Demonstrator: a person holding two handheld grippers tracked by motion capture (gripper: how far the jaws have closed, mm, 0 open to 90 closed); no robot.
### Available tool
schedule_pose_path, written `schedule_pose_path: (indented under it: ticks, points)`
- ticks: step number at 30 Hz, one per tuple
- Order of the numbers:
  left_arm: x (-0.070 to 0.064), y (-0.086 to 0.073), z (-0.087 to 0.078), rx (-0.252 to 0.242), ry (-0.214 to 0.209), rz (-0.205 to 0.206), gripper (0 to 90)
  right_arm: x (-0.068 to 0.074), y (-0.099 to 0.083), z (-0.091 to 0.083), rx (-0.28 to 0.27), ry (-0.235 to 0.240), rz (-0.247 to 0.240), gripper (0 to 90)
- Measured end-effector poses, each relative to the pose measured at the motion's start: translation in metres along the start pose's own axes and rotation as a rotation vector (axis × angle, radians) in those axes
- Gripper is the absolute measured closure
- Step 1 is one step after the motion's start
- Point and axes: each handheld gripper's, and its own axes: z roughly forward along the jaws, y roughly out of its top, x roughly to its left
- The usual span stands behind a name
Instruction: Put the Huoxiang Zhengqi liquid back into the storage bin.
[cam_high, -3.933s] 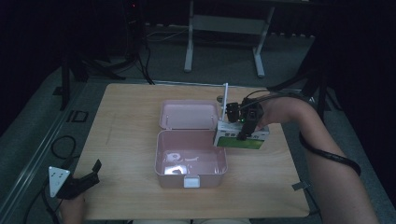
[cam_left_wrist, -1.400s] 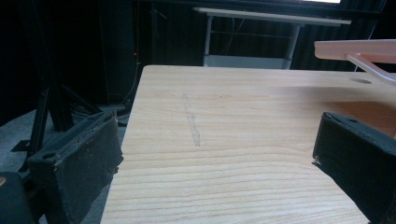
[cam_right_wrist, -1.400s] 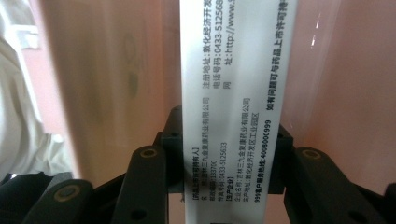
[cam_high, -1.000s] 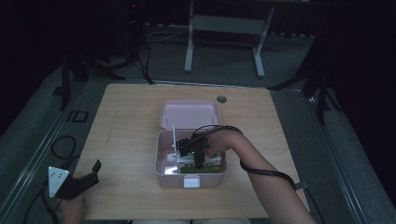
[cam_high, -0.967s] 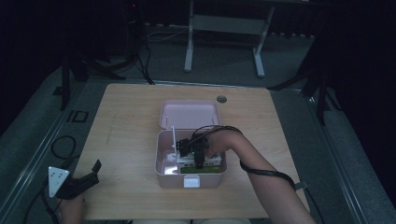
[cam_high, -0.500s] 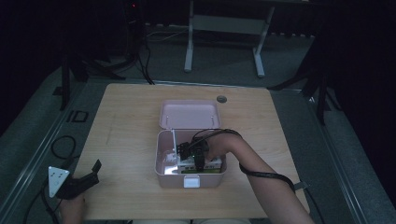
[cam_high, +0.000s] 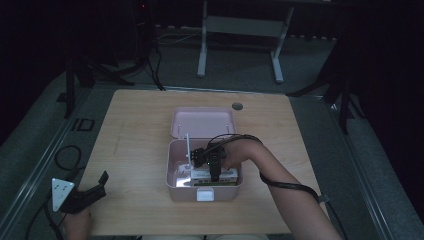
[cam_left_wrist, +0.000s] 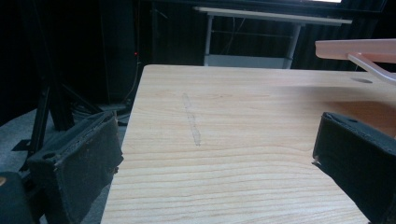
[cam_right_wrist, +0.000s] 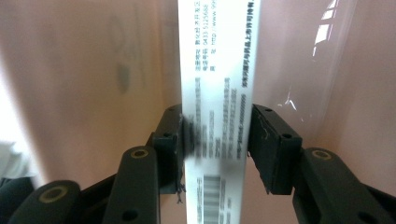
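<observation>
A pink box (cam_high: 173, 161) stands open at the table's middle, its lid (cam_high: 202, 122) lying flat behind it. My right gripper (cam_high: 213, 169) reaches down into the box, shut on a white and green carton (cam_high: 216, 176) that sits low inside. In the right gripper view the carton (cam_right_wrist: 215, 56) is a white printed strip with a barcode. Both pads of the right gripper (cam_right_wrist: 217, 140) press its sides, and the box's pink wall (cam_right_wrist: 93, 70) is right behind it. My left gripper (cam_high: 99, 186) rests open at the table's front left corner, its jaws (cam_left_wrist: 215, 168) wide apart over bare wood.
The wooden table (cam_high: 135, 130) has a round cable hole (cam_high: 237, 106) behind the lid. In the left gripper view the pink lid (cam_left_wrist: 355, 46) shows at the upper right. A metal stand (cam_high: 240, 30) and cables lie on the floor beyond the table.
My right gripper carried the carton from beside the box's right edge into the box and lowered it further. The left gripper has not moved.
</observation>
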Motion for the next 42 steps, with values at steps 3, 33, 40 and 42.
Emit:
schedule_pose_path:
  ticks: [3,33,40,42]
  points:
    - [0.000,0.000,0.000,0.001,0.000,0.001,1.0,0.001,-0.006,-0.014,-0.009,-0.017,0.009,53.0]
    - [0.000,0.000,0.000,0.002,0.001,0.002,1.0,-0.017,-0.093,-0.076,-0.291,-0.168,0.182,13.7]
    - [0.000,0.000,0.000,0.002,0.001,0.001,1.0,-0.029,-0.135,-0.066,-0.372,-0.212,0.292,13.8]
    - [0.000,0.000,0.000,0.003,0.000,0.002,1.0,-0.033,-0.147,-0.059,-0.385,-0.227,0.323,13.8]
